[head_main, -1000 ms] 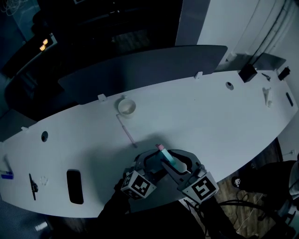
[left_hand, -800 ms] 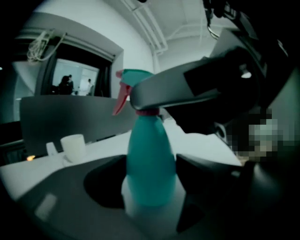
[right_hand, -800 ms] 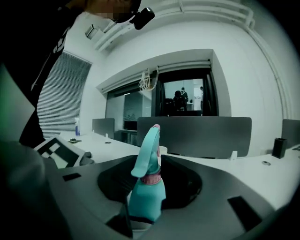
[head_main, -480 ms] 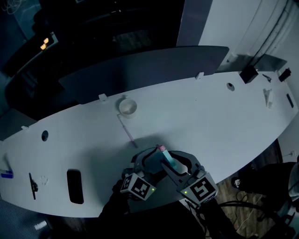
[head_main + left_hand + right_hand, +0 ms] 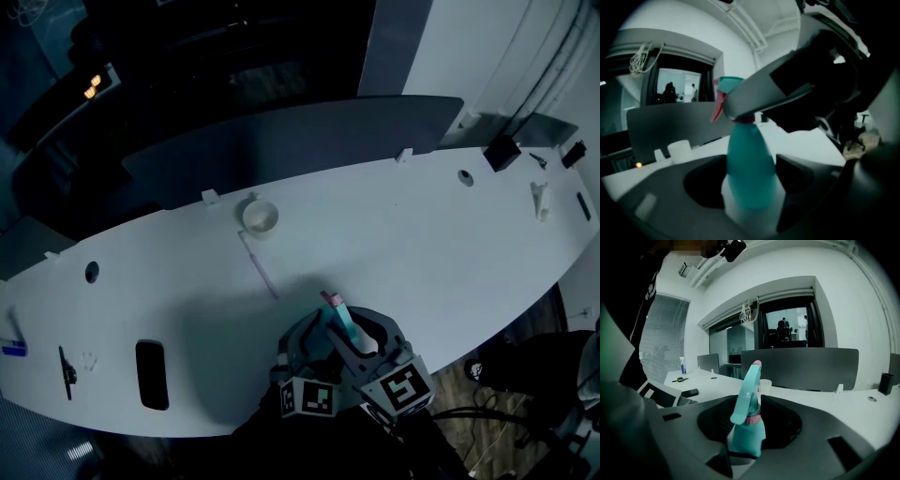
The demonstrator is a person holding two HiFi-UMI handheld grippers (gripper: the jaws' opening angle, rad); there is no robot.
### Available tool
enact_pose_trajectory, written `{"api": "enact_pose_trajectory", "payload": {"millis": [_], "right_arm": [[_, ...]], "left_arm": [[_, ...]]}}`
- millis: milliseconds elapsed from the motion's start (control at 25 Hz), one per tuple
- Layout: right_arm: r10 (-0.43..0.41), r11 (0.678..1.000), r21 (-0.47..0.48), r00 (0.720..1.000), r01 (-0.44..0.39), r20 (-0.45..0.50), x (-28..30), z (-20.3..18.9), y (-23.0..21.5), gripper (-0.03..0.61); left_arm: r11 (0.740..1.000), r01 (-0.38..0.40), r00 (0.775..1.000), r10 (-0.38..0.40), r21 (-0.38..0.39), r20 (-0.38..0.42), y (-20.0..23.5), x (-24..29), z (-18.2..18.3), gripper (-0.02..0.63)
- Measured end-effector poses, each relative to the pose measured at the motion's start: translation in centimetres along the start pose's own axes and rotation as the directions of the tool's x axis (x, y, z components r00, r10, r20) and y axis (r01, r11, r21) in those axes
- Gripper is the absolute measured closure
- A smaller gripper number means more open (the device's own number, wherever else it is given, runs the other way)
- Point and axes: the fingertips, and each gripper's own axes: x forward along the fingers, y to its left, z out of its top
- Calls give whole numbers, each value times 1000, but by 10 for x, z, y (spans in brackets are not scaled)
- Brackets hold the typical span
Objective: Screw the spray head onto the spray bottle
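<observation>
At the near edge of the table both grippers meet on the teal spray bottle, which stands tilted between them with its nozzle pointing away. The left gripper has the bottle's body between its jaws. Those jaws have just been closing, after opening a moment ago, and they now press on the lower body again. In the head view its marker cube has swung round to the right and nearer since a second ago, so this looks like a fresh hold taken at a new angle. The right gripper has kept its place, clamped higher up on the spray head, whose pink collar sits on the neck. The head is therefore already on the bottle and probably part threaded. The renewed hold suggests another turn is coming, though how tight the collar is cannot be told. Farther out and to the left a thin pale tube lies on the table. Beyond it stands a small white cup, just before the dark partition along the far edge.
</observation>
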Motion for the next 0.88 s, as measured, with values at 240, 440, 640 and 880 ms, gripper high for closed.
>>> {"api": "enact_pose_trajectory", "payload": {"millis": [240,440,640,880], "right_arm": [[157,987,-33,986,-159,-64,3,-1,6,443],[144,980,-121,983,-157,-114,5,-3,6,443],[179,971,-135,973,-198,-145,3,-5,9,443],[189,959,-175,965,-221,-183,5,-6,8,443]], "left_arm": [[909,392,919,-394,143,-14,4,-4,-2,208],[892,416,909,-406,176,-94,-2,-1,-4,290],[888,432,902,-425,157,-80,-5,-4,-6,291],[885,438,899,-429,157,-91,-7,-2,-11,291]]}}
